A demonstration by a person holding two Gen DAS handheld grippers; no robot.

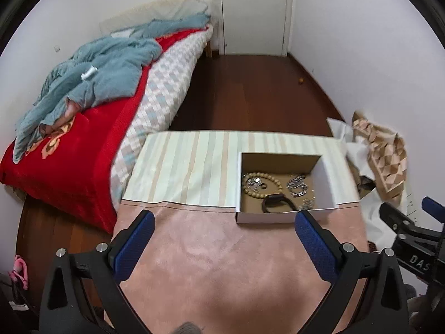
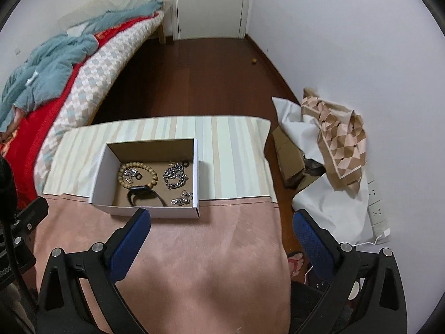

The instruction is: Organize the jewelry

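Note:
An open white cardboard box (image 1: 324, 179) (image 2: 101, 172) stands on the cloth-covered table. Inside lie a wooden bead bracelet (image 1: 274, 182) (image 2: 130, 165), silver chains (image 1: 297, 185) (image 2: 175, 176), small rings and a black watch band (image 1: 278, 201) (image 2: 144, 192). My left gripper (image 1: 224, 220) is open and empty, held above the pink cloth just in front of the box. My right gripper (image 2: 222, 217) is open and empty, in front of the box and to its right. The right gripper also shows at the right edge of the left wrist view (image 1: 411, 217).
The table carries a pink cloth (image 1: 211, 264) (image 2: 200, 250) in front and a striped cloth (image 1: 192, 164) (image 2: 230, 153) behind. A bed with red and blue blankets (image 1: 83, 97) stands to the left. Bags and a patterned cloth (image 2: 339, 136) lie on the floor at right.

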